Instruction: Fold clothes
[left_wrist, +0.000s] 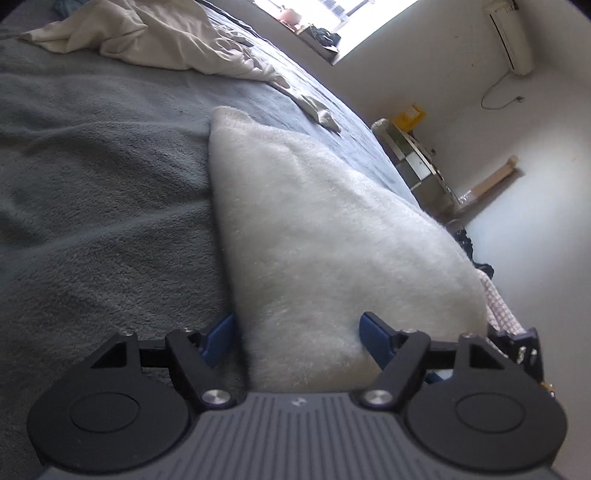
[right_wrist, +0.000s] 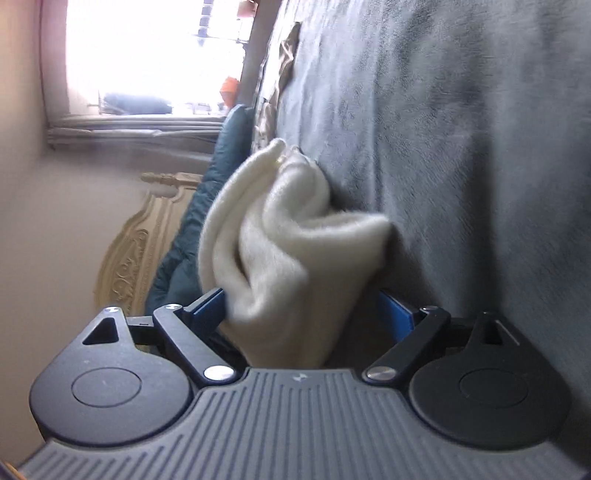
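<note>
A white fluffy garment (left_wrist: 314, 221) lies folded in a long wedge on the grey-blue fleece blanket (left_wrist: 92, 184) of a bed. My left gripper (left_wrist: 299, 332) is open at its near end. One blue finger (left_wrist: 219, 338) sits beside the garment's left edge and the other rests on its pile. In the right wrist view the picture is rolled on its side, with the blanket (right_wrist: 461, 147) at the right. A bunched end of the same garment (right_wrist: 280, 229) sits between the fingers of my open right gripper (right_wrist: 303, 310). There is a dark gap between the cloth and the right-hand finger (right_wrist: 395, 314).
Crumpled cream bedding or clothes (left_wrist: 147, 37) lie at the far end of the bed, with a small white piece (left_wrist: 317, 107) nearer. A checked cloth (left_wrist: 498, 306) hangs at the bed's edge. A shelf (left_wrist: 417, 158) stands by the wall. A teal quilted item (right_wrist: 207, 206) leans near a carved headboard (right_wrist: 136, 251).
</note>
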